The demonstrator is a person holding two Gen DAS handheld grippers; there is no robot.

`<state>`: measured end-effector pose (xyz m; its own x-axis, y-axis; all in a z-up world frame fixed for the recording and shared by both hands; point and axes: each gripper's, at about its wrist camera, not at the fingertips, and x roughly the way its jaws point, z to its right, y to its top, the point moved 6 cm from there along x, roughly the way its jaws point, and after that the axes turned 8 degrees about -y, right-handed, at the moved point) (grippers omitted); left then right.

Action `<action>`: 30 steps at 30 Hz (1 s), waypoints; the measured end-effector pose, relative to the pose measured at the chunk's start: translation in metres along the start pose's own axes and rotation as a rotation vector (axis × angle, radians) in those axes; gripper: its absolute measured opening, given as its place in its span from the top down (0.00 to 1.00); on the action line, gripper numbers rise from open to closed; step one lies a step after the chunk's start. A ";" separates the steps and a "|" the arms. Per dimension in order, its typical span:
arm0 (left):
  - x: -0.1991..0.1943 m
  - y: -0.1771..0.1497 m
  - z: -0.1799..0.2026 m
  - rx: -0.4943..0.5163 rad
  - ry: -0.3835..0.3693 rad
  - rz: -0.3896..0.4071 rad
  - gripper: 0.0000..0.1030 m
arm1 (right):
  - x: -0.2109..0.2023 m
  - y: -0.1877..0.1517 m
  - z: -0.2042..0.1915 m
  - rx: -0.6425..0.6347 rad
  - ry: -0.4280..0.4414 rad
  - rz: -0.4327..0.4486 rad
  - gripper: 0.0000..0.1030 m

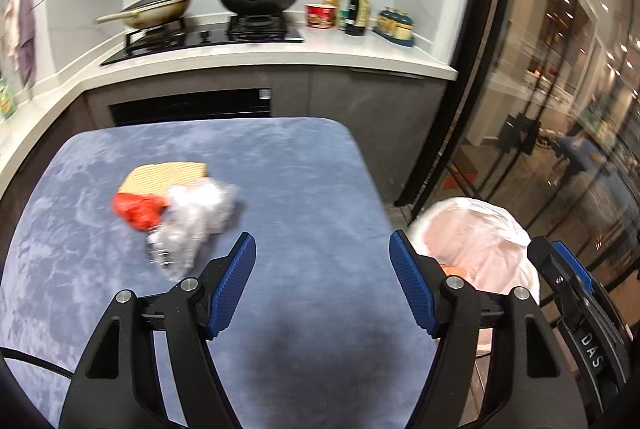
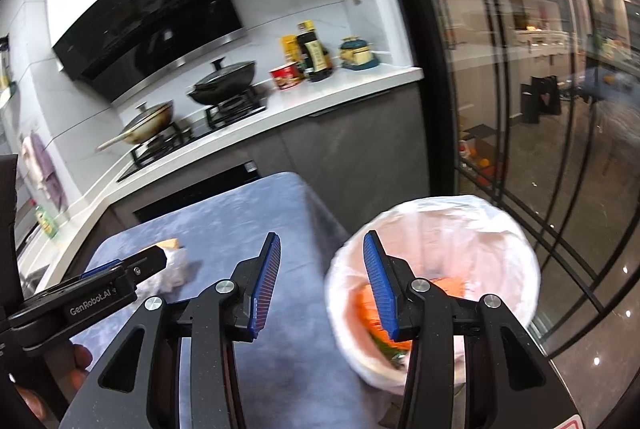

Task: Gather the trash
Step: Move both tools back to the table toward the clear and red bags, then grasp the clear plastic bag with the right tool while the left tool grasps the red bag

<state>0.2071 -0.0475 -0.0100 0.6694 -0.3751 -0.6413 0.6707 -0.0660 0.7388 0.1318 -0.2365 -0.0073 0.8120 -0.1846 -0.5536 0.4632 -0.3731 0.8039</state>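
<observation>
My left gripper (image 1: 323, 287) has its fingers spread wide with nothing between them. My right gripper (image 2: 322, 287) is spread too, not as wide, and it holds nothing. It hangs by the bin (image 2: 500, 229), which stands just beside the table (image 1: 312, 165) and wears a pale bag. Some orange trash (image 2: 368, 313) lies inside the bin.

I think I am between grabs, and more trash waits. Out on the table sits a little pile: a crumpled clear plastic (image 1: 200, 217), a red wrapper (image 1: 138, 209) touching it, and a striped tan paper (image 1: 168, 175) behind both. My next move should be to reach my left gripper to that pile and pinch one piece. The clear plastic is soft and may slip.

The table has a soft blue cover. Past it is a white counter (image 1: 360, 53) with two pans on a stove (image 1: 208, 35), some bottles, and a glass door (image 2: 520, 89) on the right.
</observation>
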 end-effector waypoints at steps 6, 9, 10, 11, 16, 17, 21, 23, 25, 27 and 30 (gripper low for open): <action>-0.017 0.000 -0.047 -0.052 0.050 0.019 0.36 | 0.001 -0.009 -0.047 -0.047 0.055 -0.016 0.59; -0.025 -0.001 -0.072 -0.079 0.076 0.025 0.36 | 0.001 -0.014 -0.070 -0.069 0.082 -0.026 0.59; -0.027 -0.001 -0.079 -0.087 0.084 0.027 0.36 | 0.002 -0.017 -0.080 -0.080 0.094 -0.031 0.59; -0.030 -0.001 -0.089 -0.097 0.095 0.028 0.36 | 0.002 -0.018 -0.087 -0.086 0.101 -0.034 0.59; -0.039 -0.005 -0.130 -0.138 0.140 0.033 0.36 | 0.005 -0.027 -0.126 -0.130 0.141 -0.049 0.54; -0.040 -0.006 -0.139 -0.148 0.148 0.033 0.36 | 0.006 -0.030 -0.136 -0.141 0.150 -0.055 0.54; -0.043 -0.009 -0.170 -0.183 0.175 0.030 0.35 | 0.011 -0.038 -0.165 -0.172 0.176 -0.073 0.52; -0.045 -0.011 -0.187 -0.203 0.191 0.030 0.32 | 0.016 -0.042 -0.181 -0.189 0.189 -0.084 0.51; -0.045 -0.013 -0.200 -0.216 0.203 0.028 0.30 | 0.020 -0.046 -0.193 -0.203 0.198 -0.093 0.48; -0.045 -0.014 -0.214 -0.238 0.217 0.028 0.22 | 0.026 -0.051 -0.209 -0.218 0.210 -0.108 0.46; -0.042 -0.016 -0.232 -0.260 0.223 0.024 0.20 | 0.038 -0.057 -0.227 -0.214 0.231 -0.135 0.42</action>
<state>0.2428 0.1843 -0.0427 0.7198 -0.1601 -0.6755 0.6940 0.1886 0.6949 0.2169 -0.0163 -0.0250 0.7859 0.0738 -0.6139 0.6162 -0.1759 0.7677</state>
